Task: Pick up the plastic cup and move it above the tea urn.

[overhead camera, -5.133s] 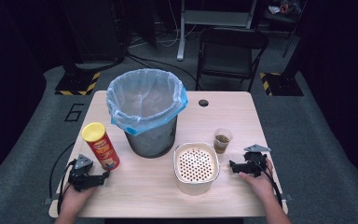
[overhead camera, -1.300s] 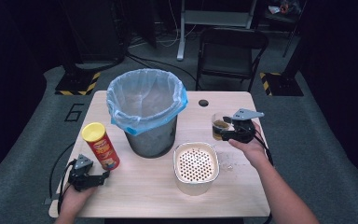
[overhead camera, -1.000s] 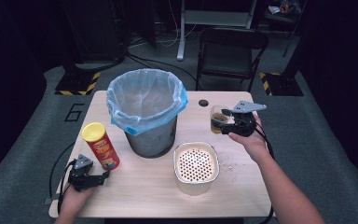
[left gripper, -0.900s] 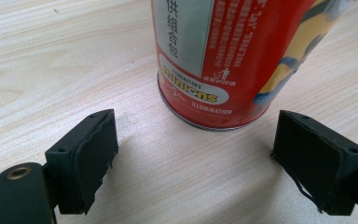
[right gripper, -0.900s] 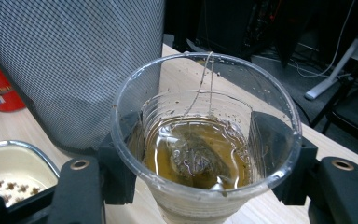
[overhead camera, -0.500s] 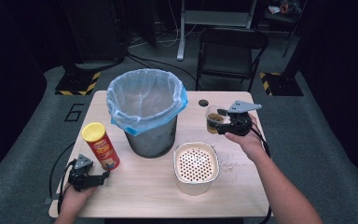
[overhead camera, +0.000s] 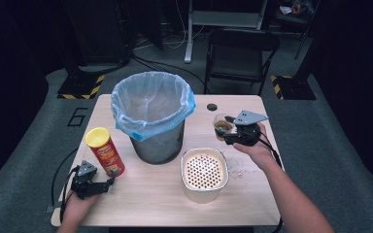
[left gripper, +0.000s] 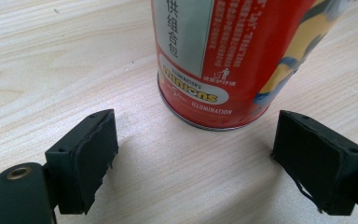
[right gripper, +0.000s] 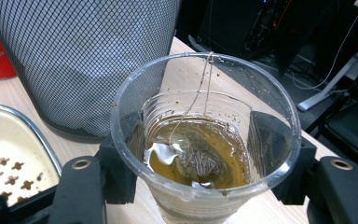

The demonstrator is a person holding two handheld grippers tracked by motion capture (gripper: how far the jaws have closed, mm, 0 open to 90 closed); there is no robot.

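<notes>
A clear plastic cup of brown tea with a tea bag in it is held at the table's right side, and my right gripper is shut on it. In the right gripper view the two black pads press the cup from both sides, so my right gripper grips it upright. A red chips can with a yellow lid stands at the front left. My left gripper rests open on the table just in front of it. The can's base stands beyond the open left gripper, apart from both pads.
A mesh waste bin lined with a blue bag stands at the table's middle. A white tub with a perforated insert sits in front of it, left of my right hand. A dark round spot marks the wooden table. A folding chair stands behind.
My right gripper went from the front right edge to the cup and shut on it. Over the last second it carried the cup slightly left and up in the picture. The left gripper stayed put.
</notes>
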